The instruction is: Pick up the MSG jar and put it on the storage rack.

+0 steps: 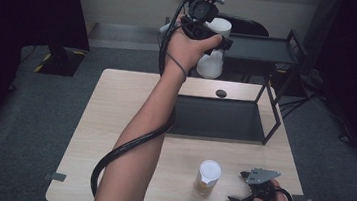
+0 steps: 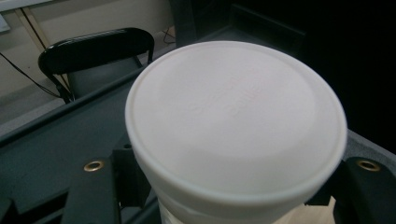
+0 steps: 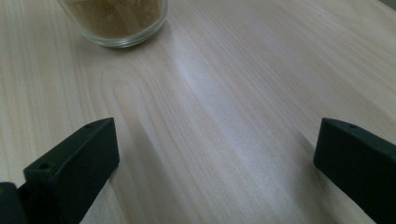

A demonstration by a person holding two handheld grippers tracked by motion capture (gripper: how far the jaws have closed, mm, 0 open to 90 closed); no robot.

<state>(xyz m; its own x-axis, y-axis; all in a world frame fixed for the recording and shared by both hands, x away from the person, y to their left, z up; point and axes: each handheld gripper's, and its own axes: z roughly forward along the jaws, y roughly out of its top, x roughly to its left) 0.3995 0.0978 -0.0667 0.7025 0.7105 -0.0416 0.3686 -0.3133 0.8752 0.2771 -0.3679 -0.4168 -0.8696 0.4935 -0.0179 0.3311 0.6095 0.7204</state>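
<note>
Close to the person, the right gripper (image 1: 240, 187) rests low on the wooden table (image 1: 113, 124) with its jaws wide apart and nothing between them. Just beside it stands a small glass jar (image 1: 207, 178) with a white lid and brown stuff inside. Farther back, a black shelf rack (image 1: 271, 110) stands on the table. Up high and far away, the left gripper (image 1: 217, 47) squeezes a big white jar (image 2: 236, 121) by its sides, under its lid. The white jar hangs in the air by the rack's top shelf (image 1: 257, 48).
</note>
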